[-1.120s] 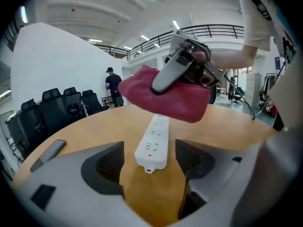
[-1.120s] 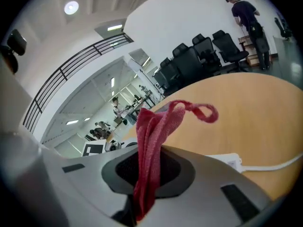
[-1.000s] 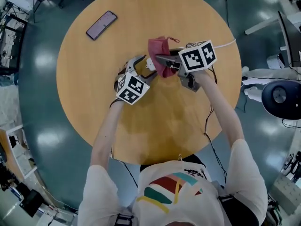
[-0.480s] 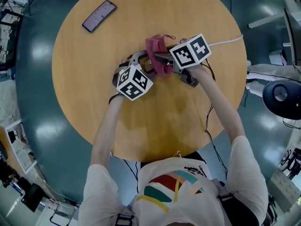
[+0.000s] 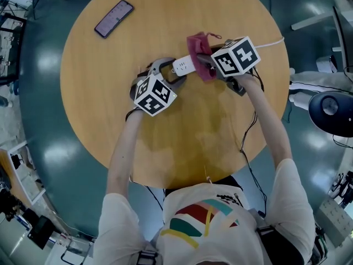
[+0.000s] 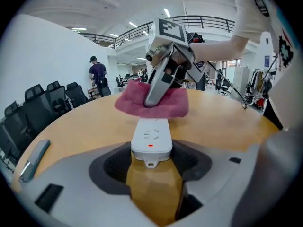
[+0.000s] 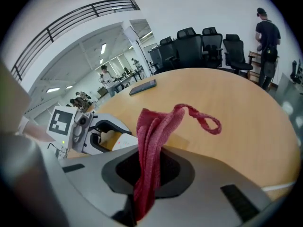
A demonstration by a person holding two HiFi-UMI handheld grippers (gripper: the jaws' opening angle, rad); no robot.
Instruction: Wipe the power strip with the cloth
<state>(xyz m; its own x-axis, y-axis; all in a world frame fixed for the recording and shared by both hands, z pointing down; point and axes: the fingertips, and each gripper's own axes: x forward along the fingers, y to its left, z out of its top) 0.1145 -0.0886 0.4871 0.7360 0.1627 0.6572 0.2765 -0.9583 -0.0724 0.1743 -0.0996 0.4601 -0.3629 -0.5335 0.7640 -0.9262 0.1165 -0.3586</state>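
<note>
Pink-red towelling cloth [image 7: 152, 135] pinched in right tongs [image 7: 149, 173] | left tongs [image 6: 151, 161] just closed on white plastic power strip [image 6: 151, 135]

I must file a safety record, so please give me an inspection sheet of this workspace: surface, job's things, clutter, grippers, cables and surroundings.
Surface: round wooden table, no spill seen.
Job's things: white power strip on the table; red cloth draped over its far end.
Clutter: phone near the table's edge.
Grippers: left gripper jaws have just been closing, power strip's end between them, gripped; right gripper shut on the cloth.
Cables: white cable leaves over the table's right edge.
Surroundings: office chairs, a standing person.
</note>
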